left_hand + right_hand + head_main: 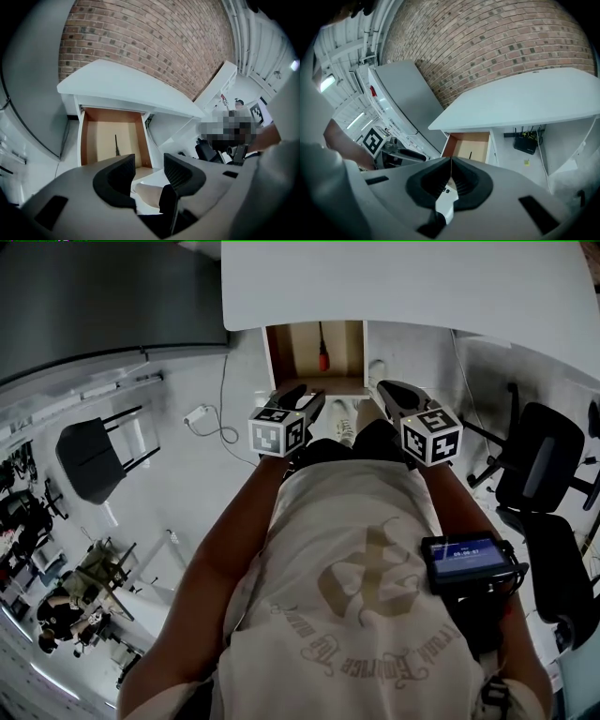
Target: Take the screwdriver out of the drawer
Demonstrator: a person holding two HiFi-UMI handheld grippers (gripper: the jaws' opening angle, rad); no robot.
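Screwdriver (322, 345): it is seen lying alone on the floor of the open drawer (281, 352), under the white bench (403, 282), well ahead of both pairs of jaws and untouched.
Orientation: the red handle (322, 361) is turned towards the jaws and the slim shaft away from them.
Handling, as judged: a light, stiff tool is expected. The bare shaft is likely thin and slippery, and it lies flat on the wood.
Hold, as judged: the thicker handle is favoured, taken across its width.
Left gripper (149, 164): the jaws are spread well apart and nothing is held between them. The screwdriver (116, 145) is seen beyond them, slightly left of the gap.
Right gripper (451, 161): the jaws are clenched pad to pad on nothing. The drawer (461, 143) lies just past their tips.
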